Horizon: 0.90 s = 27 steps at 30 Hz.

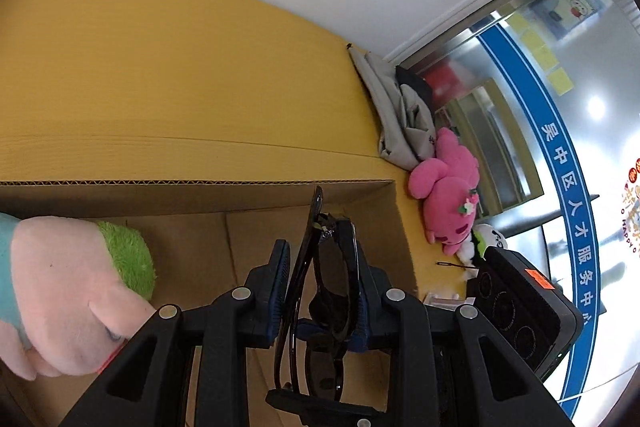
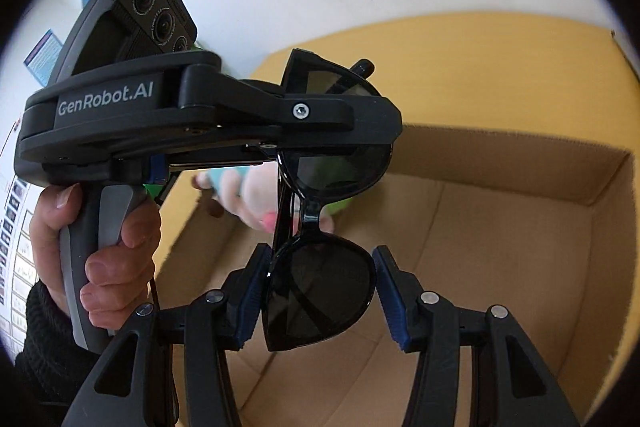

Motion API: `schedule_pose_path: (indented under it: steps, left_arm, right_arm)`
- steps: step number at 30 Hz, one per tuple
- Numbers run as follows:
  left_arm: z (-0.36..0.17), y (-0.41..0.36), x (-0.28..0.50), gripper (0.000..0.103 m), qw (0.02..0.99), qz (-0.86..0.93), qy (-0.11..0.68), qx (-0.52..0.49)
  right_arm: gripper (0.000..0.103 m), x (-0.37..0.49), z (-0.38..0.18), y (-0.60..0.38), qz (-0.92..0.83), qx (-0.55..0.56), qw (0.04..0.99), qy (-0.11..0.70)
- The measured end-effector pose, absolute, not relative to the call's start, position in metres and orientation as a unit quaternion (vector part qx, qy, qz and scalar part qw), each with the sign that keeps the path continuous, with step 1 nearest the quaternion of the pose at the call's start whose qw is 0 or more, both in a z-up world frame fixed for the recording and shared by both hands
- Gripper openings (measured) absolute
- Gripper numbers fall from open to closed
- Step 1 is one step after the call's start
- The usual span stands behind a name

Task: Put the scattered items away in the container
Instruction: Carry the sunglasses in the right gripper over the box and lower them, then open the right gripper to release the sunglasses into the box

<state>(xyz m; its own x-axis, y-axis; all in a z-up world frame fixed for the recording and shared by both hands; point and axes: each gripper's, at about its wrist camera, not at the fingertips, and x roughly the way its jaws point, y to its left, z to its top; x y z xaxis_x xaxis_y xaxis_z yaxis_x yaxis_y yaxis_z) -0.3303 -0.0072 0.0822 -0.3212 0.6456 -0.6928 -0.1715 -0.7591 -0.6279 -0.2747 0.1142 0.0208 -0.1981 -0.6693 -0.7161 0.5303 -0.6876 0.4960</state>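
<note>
Gripping black sunglasses (image 2: 320,291) from both ends, the left tool (image 1: 320,291) clamps one lens edgewise while the right tool (image 2: 316,295) pinches the other lens, above an open cardboard box (image 2: 520,227) holding a plush toy (image 1: 72,291) on the yellow counter (image 1: 160,67).

My left gripper (image 1: 320,287) pinches black sunglasses (image 1: 334,291) over the open cardboard box (image 1: 200,183) (a pastel plush (image 1: 68,291) already lies inside).

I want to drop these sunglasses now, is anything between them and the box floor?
Nothing visible directly beneath the sunglasses; bare cardboard box floor lies below. A pastel plush toy already inside sits off to one side, apparently clear.
</note>
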Motion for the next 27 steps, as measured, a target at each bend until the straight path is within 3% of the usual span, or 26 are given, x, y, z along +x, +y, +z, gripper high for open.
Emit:
schedule_pose_path:
  steps: [11,18,23,27]
  left_arm:
    - [0.019,-0.010,-0.354,0.029,0.199,0.766,-0.194,-0.580]
    - [0.011,-0.002,-0.358,0.029,0.176,0.773,-0.172,-0.585]
    - [0.026,-0.002,-0.348,0.047,0.179,0.784,-0.165,-0.572]
    - [0.063,-0.007,-0.325,0.072,0.164,0.821,-0.143,-0.527]
  right_arm:
    - [0.051,-0.291,-0.043,0.099,-0.752,0.561,0.338,-0.081]
    - [0.052,-0.288,-0.063,0.100,-0.744,0.572,0.326,-0.113]
    - [0.054,-0.275,-0.060,0.101,-0.753,0.566,0.320,-0.101]
    - [0.061,-0.255,-0.044,0.107,-0.767,0.549,0.317,-0.098]
